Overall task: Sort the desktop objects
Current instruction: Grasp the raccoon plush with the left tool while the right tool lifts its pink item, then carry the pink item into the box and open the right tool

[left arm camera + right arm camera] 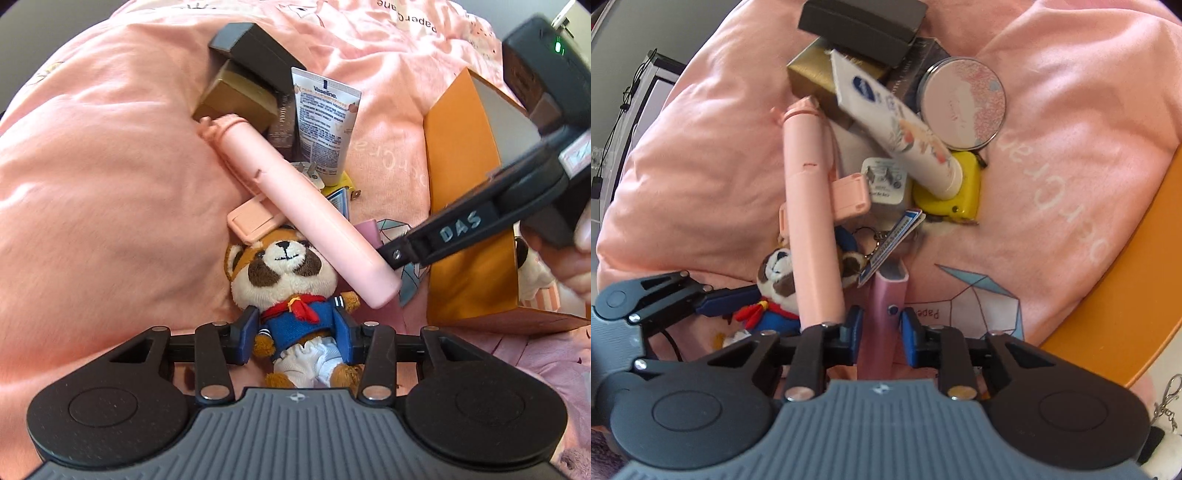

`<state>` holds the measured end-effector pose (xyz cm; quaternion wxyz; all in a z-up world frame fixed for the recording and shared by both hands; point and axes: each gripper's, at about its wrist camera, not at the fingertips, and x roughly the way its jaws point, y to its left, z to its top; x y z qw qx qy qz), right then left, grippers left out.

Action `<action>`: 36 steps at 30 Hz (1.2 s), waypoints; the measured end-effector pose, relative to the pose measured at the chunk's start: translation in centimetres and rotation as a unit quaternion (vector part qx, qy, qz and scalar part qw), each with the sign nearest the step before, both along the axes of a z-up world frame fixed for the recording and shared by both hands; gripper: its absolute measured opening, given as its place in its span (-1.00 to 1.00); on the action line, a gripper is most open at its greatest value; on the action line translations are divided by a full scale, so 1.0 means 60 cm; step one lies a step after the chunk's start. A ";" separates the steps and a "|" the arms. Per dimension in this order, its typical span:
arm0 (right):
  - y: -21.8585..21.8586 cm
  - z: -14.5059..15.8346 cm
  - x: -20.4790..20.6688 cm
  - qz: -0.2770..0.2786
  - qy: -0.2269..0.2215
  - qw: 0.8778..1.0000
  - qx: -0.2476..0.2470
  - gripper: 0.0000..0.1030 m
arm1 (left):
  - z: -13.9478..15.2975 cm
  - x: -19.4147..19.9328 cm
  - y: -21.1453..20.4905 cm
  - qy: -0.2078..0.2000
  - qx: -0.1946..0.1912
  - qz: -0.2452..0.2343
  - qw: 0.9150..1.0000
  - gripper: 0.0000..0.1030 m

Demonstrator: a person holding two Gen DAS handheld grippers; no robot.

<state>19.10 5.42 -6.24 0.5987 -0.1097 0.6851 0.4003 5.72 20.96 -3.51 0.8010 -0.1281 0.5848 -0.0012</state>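
The plush raccoon (291, 291) is sitting gripped at its body in my left gripper (297, 338) on the pink bedding (92, 184), while my right gripper (879, 332) is straddling the pink case (886, 306), jaws apart, to sort both out of the pile

Pink bedding (110, 155) — plush toy (288, 273), orange box (465, 206), yellow tape measure (964, 192) on it.

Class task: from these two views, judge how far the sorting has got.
Early. Done: only a white plush seems to lie in the orange box. In hand: the left claw brackets the panda plush; the right claw brackets a pink case. Left: selfie stick, cream tube, compact, boxes.
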 end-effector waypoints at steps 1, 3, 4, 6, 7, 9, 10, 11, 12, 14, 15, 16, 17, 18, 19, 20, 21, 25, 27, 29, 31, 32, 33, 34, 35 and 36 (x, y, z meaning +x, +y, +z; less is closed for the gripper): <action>-0.002 -0.002 -0.005 -0.004 0.003 1.000 0.004 -0.49 | 0.007 -0.003 0.006 -0.002 0.001 0.003 1.000 -0.05; -0.005 -0.007 -0.015 -0.012 0.006 1.000 0.009 -0.50 | 0.011 -0.008 0.009 -0.007 0.000 0.011 1.000 -0.06; -0.005 -0.008 -0.020 -0.013 0.001 1.000 0.009 -0.50 | 0.012 -0.009 0.011 -0.008 -0.003 0.014 1.000 -0.07; -0.005 -0.009 -0.034 -0.010 -0.016 1.000 0.007 -0.50 | 0.015 -0.011 0.015 -0.013 -0.009 0.022 1.000 -0.08; -0.005 -0.009 -0.040 -0.011 -0.022 1.000 0.007 -0.51 | 0.016 -0.010 0.016 -0.016 -0.010 0.026 0.999 -0.09; -0.006 -0.004 -0.050 -0.012 -0.033 0.999 0.009 -0.57 | 0.024 -0.013 0.018 -0.024 -0.011 0.032 0.999 -0.12; -0.008 0.002 -0.054 -0.013 -0.038 0.999 0.012 -0.59 | 0.026 -0.009 0.015 -0.030 -0.010 0.032 0.999 -0.40; -0.011 0.009 -0.058 -0.011 -0.045 0.999 0.014 -0.59 | 0.032 -0.008 0.013 -0.038 -0.013 0.032 0.999 -0.55; -0.015 0.019 -0.063 -0.010 -0.055 0.998 0.017 -0.60 | 0.041 -0.010 0.014 -0.047 -0.017 0.034 0.998 -0.81; -0.027 0.040 -0.069 -0.012 -0.079 0.997 0.020 -0.61 | 0.056 -0.007 0.014 -0.068 -0.021 0.036 0.997 -0.83; -0.035 0.050 -0.071 -0.016 -0.087 0.996 0.023 -0.61 | 0.063 -0.004 0.013 -0.075 -0.014 0.035 0.996 -0.83; -0.043 0.061 -0.065 -0.021 -0.092 0.995 0.028 -0.61 | 0.064 0.002 0.009 -0.077 -0.005 0.034 0.996 -0.83; -0.051 0.073 -0.041 -0.028 -0.095 0.995 0.033 -0.61 | 0.065 0.006 0.007 -0.074 0.000 0.031 0.997 -0.83; -0.052 0.084 -0.036 -0.035 -0.099 0.994 0.038 -0.61 | 0.060 0.014 0.002 -0.070 0.002 0.030 0.997 -0.83; -0.046 0.096 -0.029 -0.043 -0.105 0.992 0.045 -0.62 | 0.061 0.014 0.003 -0.066 0.004 0.031 0.997 -0.82; -0.047 0.100 -0.024 -0.050 -0.110 0.991 0.053 -0.62 | 0.059 0.018 0.001 -0.062 0.009 0.031 0.998 -0.82; -0.058 0.097 -0.022 -0.058 -0.113 0.990 0.062 -0.62 | 0.058 0.020 0.000 -0.057 0.017 0.028 0.998 -0.78; -0.101 0.146 -0.040 -0.085 -0.122 0.983 0.104 -0.62 | 0.045 0.035 -0.005 -0.032 0.013 0.025 0.999 -0.20; -0.120 0.153 -0.031 -0.101 -0.129 0.979 0.123 -0.62 | 0.040 0.043 -0.011 -0.025 0.016 0.023 0.999 0.06; -0.147 0.169 -0.033 -0.120 -0.137 0.973 0.138 -0.62 | 0.033 0.050 -0.021 -0.019 0.020 0.019 0.999 0.16; -0.181 0.189 -0.032 -0.146 -0.146 0.967 0.153 -0.62 | 0.024 0.054 -0.026 -0.005 0.016 0.020 1.000 0.21; -0.197 0.196 -0.032 -0.158 -0.151 0.963 0.159 -0.62 | 0.019 0.056 -0.028 0.002 0.012 0.022 1.000 0.23; -0.214 0.199 -0.031 -0.172 -0.154 0.959 0.164 -0.62 | 0.013 0.056 -0.030 0.009 0.011 0.024 1.000 0.28; -0.229 0.202 -0.030 -0.185 -0.156 0.956 0.168 -0.62 | 0.007 0.057 -0.032 0.016 0.013 0.026 0.999 0.30; -0.245 0.202 -0.030 -0.199 -0.158 0.952 0.169 -0.62 | 0.001 0.057 -0.033 0.024 0.017 0.029 0.999 0.30; -0.259 0.200 -0.031 -0.211 -0.157 0.950 0.169 -0.62 | -0.005 0.058 -0.034 0.031 0.021 0.033 0.999 0.31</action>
